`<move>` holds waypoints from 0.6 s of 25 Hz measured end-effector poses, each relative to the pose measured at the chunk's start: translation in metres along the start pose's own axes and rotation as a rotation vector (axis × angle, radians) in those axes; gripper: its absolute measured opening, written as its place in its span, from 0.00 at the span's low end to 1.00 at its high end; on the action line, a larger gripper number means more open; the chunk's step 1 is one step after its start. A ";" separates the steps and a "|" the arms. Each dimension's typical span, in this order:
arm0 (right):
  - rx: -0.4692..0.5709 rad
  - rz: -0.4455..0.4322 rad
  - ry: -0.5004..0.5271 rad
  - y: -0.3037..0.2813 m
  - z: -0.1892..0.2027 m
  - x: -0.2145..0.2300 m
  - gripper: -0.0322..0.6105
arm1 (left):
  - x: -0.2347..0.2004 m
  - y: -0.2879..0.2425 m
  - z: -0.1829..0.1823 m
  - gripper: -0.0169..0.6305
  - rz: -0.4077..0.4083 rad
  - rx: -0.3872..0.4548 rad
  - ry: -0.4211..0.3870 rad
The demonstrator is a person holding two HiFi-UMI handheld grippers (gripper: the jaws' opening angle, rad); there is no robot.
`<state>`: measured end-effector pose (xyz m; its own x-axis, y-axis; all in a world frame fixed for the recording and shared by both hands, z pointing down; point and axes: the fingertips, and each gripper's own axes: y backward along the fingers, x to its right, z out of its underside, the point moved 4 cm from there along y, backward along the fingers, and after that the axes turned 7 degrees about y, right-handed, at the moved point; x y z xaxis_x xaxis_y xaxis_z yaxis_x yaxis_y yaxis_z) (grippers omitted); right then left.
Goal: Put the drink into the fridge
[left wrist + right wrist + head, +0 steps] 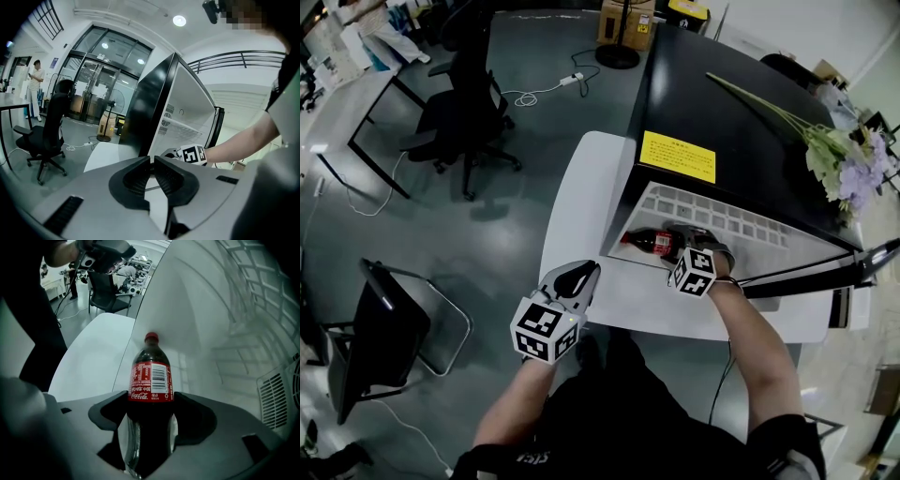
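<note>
The right gripper (151,412) is clamped on the lower body of a cola bottle (150,380). The jaws are spread only as far as the bottle's width and press it from both sides. The bottle is carried lying along the jaws with its red cap (151,337) pointing away, probably so that the neck stays free and the base can be set down first.

Around it stand the fridge's (201,310) white inner wall and a wire shelf (243,282), so the bottle is judged to be at the open front of the fridge. Whether it rests on anything cannot be told.

The left gripper (577,277) is held back over the near edge of the white table (581,187). Its jaws are pressed together with nothing between them. It seems to be kept out of the way, since one gripper is enough for this placement.

Only the right gripper view shows the grip itself and the bottle's label. Only the head view shows the whole layout: the black fridge on the table, the door swung open at the right and the bottle at the opening. In the left gripper view the fridge is seen from the side and the bottle is hidden.
</note>
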<state>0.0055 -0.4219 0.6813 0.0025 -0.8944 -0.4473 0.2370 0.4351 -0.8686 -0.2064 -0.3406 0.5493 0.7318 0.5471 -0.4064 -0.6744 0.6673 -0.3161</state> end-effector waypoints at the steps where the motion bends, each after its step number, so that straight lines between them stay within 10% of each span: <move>1: -0.002 0.005 0.008 0.001 0.000 0.000 0.55 | 0.000 0.000 0.000 0.09 0.001 0.000 0.000; 15: 0.089 0.268 -0.243 0.057 -0.007 0.039 0.33 | 0.001 0.014 -0.019 0.09 0.009 0.025 -0.012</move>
<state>0.0126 -0.4310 0.6135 0.3037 -0.7533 -0.5834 0.2801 0.6558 -0.7010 -0.2171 -0.3404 0.5287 0.7271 0.5589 -0.3987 -0.6782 0.6748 -0.2910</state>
